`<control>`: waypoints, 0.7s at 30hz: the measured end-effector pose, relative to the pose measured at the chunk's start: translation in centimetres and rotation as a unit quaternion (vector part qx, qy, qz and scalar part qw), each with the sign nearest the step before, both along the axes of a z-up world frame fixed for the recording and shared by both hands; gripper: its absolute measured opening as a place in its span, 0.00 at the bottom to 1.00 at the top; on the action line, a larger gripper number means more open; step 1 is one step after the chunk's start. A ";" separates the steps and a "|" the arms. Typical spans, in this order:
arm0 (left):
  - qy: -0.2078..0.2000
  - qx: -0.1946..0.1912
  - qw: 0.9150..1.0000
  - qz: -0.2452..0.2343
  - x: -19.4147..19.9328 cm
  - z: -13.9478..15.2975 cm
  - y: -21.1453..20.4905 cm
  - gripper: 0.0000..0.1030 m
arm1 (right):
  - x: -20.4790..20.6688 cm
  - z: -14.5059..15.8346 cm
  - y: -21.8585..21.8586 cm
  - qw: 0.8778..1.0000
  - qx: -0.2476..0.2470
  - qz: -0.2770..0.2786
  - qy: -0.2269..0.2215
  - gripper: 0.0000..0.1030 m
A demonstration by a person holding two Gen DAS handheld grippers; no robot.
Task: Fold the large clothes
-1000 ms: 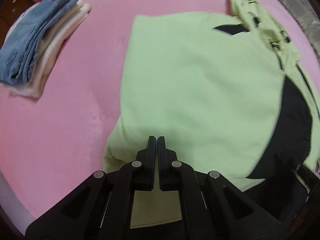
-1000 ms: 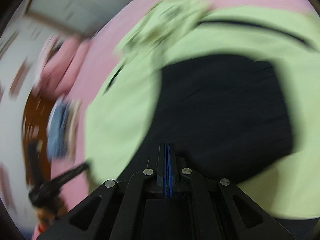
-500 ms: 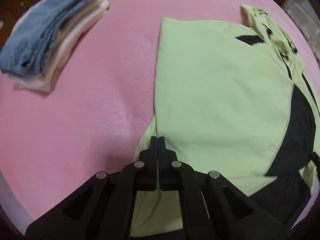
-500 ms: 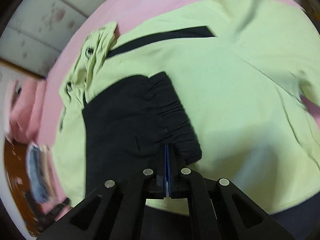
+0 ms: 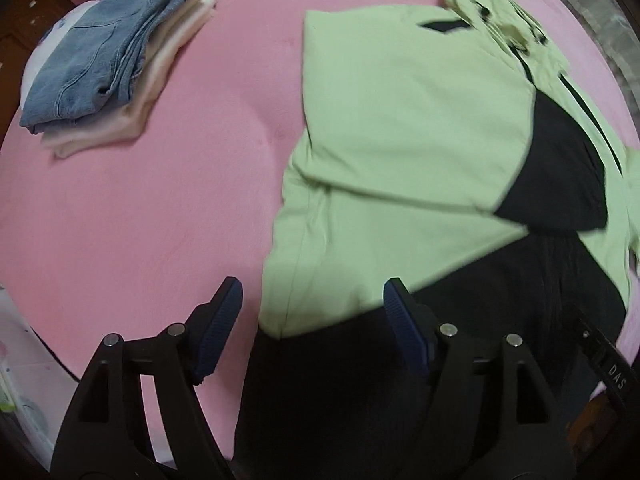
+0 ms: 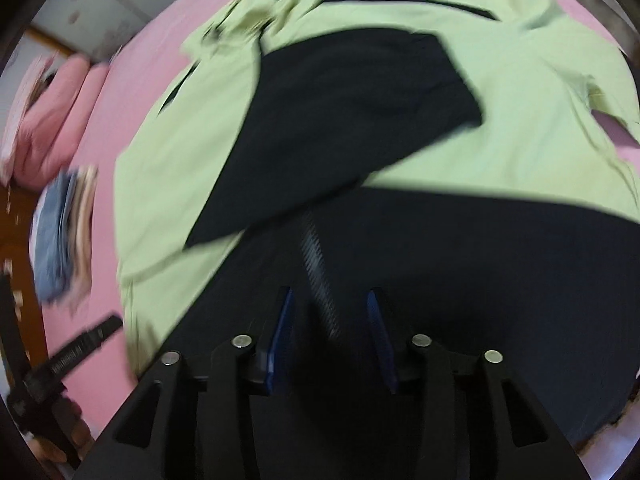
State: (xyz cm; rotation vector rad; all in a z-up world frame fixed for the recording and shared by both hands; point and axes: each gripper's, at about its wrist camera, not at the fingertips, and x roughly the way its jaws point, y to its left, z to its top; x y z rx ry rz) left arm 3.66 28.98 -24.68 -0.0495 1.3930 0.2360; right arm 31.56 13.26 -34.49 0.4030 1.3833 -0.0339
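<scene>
A: Where's the green jacket (image 5: 404, 120)?

B: Flat on the pink bed (image 5: 160, 220), partly folded. A green flap and a black part lie over the middle. The black bottom edge is nearest both cams.

A: Left tongs (image 5: 312, 296)?

B: Jaws opening, wide apart, nothing pinched. They hang above the jacket's left edge, one finger over pink, the other over the cloth.

A: Right tongs (image 6: 330, 302)?

B: Also opening, w/ only dark cloth below, none gripped.

A: Other stuff?

B: A stack of folded clothes (image 5: 108, 64), jeans on top, sits well apart, top left.
</scene>
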 end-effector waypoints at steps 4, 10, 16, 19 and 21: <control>-0.006 -0.016 1.000 -0.021 -2.5 2.7 -2.3 0.69 | -2.0 1.9 2.6 1.000 -0.011 0.011 -0.022 0.95; 0.002 -0.038 0.998 -0.047 -3.2 3.0 -4.3 0.72 | -7.2 5.1 1.4 1.000 -0.001 0.010 -0.025 0.95; 0.013 -0.057 0.997 -0.050 -2.9 2.0 -8.0 0.72 | -8.9 4.7 -1.2 0.999 0.003 -0.019 -0.026 0.95; 0.015 -0.053 0.996 -0.064 -1.9 1.6 -10.6 0.72 | -8.3 2.7 -3.6 0.999 0.012 -0.037 -0.014 0.95; 0.015 -0.057 0.995 -0.074 -1.7 1.6 -12.6 0.72 | -8.7 2.4 -5.5 0.998 0.019 -0.053 -0.014 0.95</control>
